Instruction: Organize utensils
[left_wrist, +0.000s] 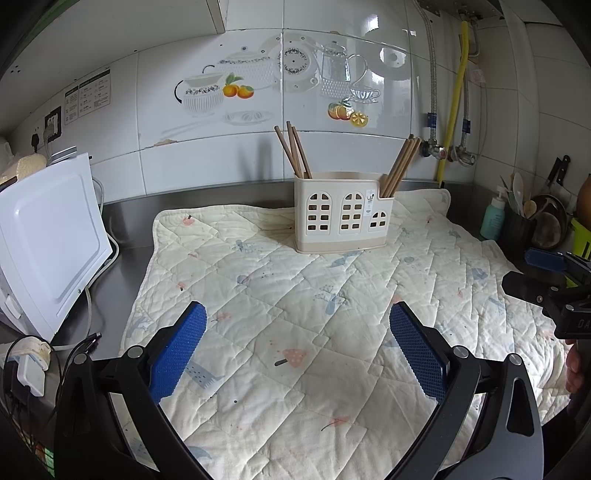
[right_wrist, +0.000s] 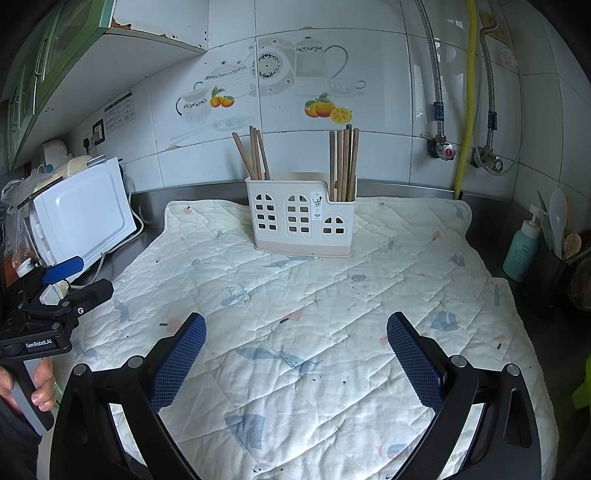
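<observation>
A cream plastic utensil holder (left_wrist: 341, 214) with window cut-outs stands at the back of a quilted mat (left_wrist: 295, 295); it also shows in the right wrist view (right_wrist: 301, 221). Wooden chopsticks stand in its left compartment (left_wrist: 293, 149) (right_wrist: 255, 153) and in its right compartment (left_wrist: 400, 166) (right_wrist: 345, 162). My left gripper (left_wrist: 297, 317) is open and empty above the near part of the mat. My right gripper (right_wrist: 295, 328) is open and empty, also above the near part of the mat. Each gripper shows at the edge of the other's view (left_wrist: 546, 280) (right_wrist: 62, 288).
A white appliance (left_wrist: 44, 240) with cables stands left of the mat on the steel counter. At the right are a teal pump bottle (right_wrist: 522, 249), a dark pot with spoons (right_wrist: 561, 236) and knives. Pipes and valves (right_wrist: 447, 151) run along the tiled wall.
</observation>
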